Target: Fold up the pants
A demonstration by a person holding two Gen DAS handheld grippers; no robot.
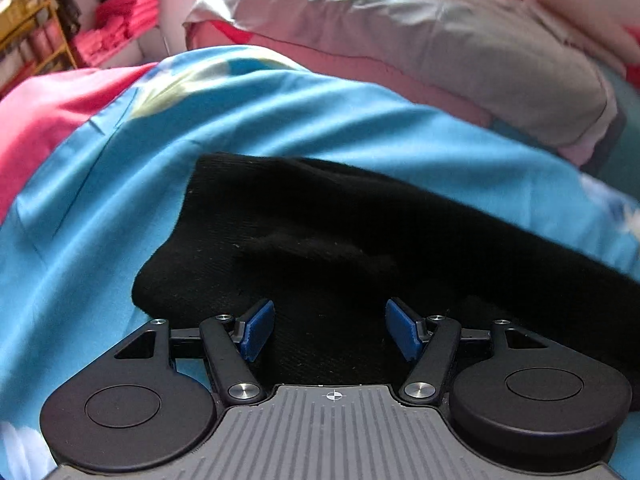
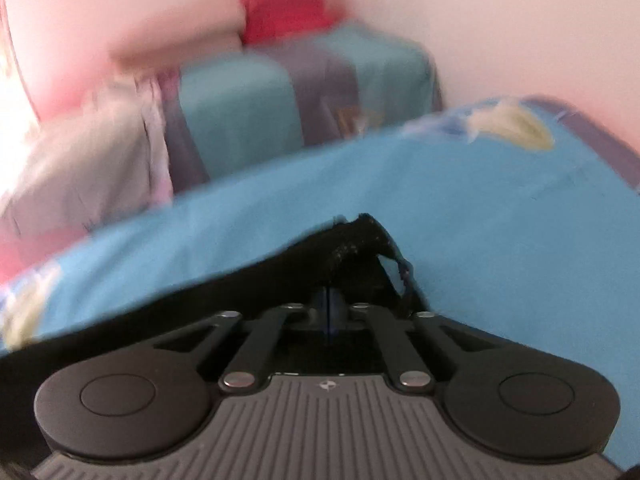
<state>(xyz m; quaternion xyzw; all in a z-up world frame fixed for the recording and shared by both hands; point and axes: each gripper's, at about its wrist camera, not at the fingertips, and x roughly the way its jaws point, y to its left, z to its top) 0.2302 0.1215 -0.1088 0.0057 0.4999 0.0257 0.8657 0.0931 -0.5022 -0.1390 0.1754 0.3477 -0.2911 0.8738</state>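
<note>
The black pants point(image 1: 320, 236) lie on the blue bedsheet point(image 1: 120, 200), folded into a thick band that runs from lower left to right. My left gripper point(image 1: 330, 330) is open, its blue pads point(image 1: 258, 330) spread over the near edge of the pants, holding nothing. In the right wrist view, my right gripper point(image 2: 329, 306) is shut on an end of the black pants point(image 2: 352, 252), which bunches up just past the closed blue pads. The view is blurred.
A grey pillow point(image 1: 420, 40) on pink bedding lies at the far side of the bed. Pink folded cloth point(image 1: 120, 24) and a yellow rack point(image 1: 32, 28) stand at the far left. A teal folded blanket point(image 2: 248, 108) sits against the wall.
</note>
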